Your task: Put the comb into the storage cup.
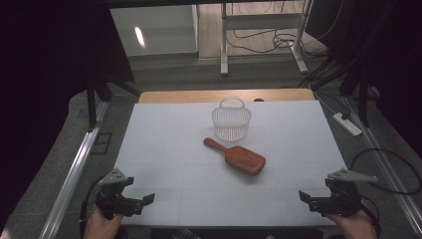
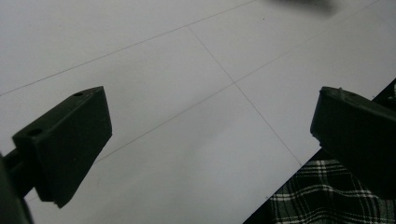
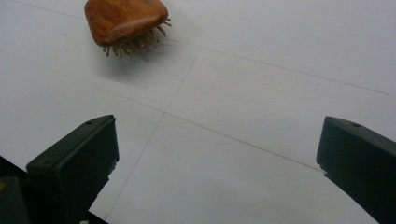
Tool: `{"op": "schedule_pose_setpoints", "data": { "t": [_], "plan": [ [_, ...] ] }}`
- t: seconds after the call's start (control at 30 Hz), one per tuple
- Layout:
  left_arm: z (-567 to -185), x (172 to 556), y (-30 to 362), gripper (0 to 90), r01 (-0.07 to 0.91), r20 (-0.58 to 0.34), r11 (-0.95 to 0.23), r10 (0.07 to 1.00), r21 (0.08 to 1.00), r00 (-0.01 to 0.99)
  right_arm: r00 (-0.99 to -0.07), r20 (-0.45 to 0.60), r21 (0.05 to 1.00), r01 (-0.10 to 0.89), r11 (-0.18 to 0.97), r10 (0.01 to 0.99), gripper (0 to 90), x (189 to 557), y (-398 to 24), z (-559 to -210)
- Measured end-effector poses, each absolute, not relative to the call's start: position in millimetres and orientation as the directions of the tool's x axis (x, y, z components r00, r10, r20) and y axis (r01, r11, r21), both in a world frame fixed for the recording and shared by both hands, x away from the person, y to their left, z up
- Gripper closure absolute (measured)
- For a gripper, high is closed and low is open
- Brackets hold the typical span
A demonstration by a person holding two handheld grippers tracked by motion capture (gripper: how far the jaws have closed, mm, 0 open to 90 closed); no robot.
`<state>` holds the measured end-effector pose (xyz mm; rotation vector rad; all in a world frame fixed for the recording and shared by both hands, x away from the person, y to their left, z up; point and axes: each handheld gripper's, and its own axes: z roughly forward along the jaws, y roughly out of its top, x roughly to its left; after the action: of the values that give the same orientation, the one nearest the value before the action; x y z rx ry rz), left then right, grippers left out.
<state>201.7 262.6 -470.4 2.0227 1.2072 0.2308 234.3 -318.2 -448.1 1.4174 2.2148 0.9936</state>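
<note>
A brown wooden hairbrush [image 1: 236, 156] lies bristles down in the middle of the white table [image 1: 164, 144], its handle pointing to the far left. Just behind it stands a small clear plastic basket [image 1: 231, 121] with a handle. My left gripper [image 1: 147, 199] is held low at the near left corner, open, with nothing between its jaws. My right gripper [image 1: 303, 196] is held at the near right corner, also open and holding nothing. In the right gripper view the brush head [image 3: 126, 21] with its wooden pins lies well ahead of my right gripper [image 3: 217, 163]. Bare table lies ahead of my left gripper [image 2: 210, 140].
The table's near edge runs just under both grippers, with plaid cloth [image 2: 327, 196] below it. A wooden strip [image 1: 224, 95] borders the far edge. Metal rails [image 1: 74, 169] flank the table, and a power strip [image 1: 347, 124] and cables lie on the floor at right.
</note>
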Motion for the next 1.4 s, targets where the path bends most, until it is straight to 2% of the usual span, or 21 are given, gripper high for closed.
{"op": "schedule_pose_setpoints", "data": {
  "t": [0.8, 1.4],
  "plan": [
    [-472, 204, 265, 0.0, 0.693, -0.253, -0.249, 0.806, 0.676, 0.535, -0.504, 0.064, 0.691, 0.645, 0.326, 0.861, 0.0, 234, -312, -449],
    [-472, 203, 264, 0.1, 0.684, -0.237, -0.273, 0.799, 0.677, 0.553, -0.579, 0.072, 0.692, 0.615, 0.377, 0.812, 0.0, 240, -300, -445]
  ]
}}
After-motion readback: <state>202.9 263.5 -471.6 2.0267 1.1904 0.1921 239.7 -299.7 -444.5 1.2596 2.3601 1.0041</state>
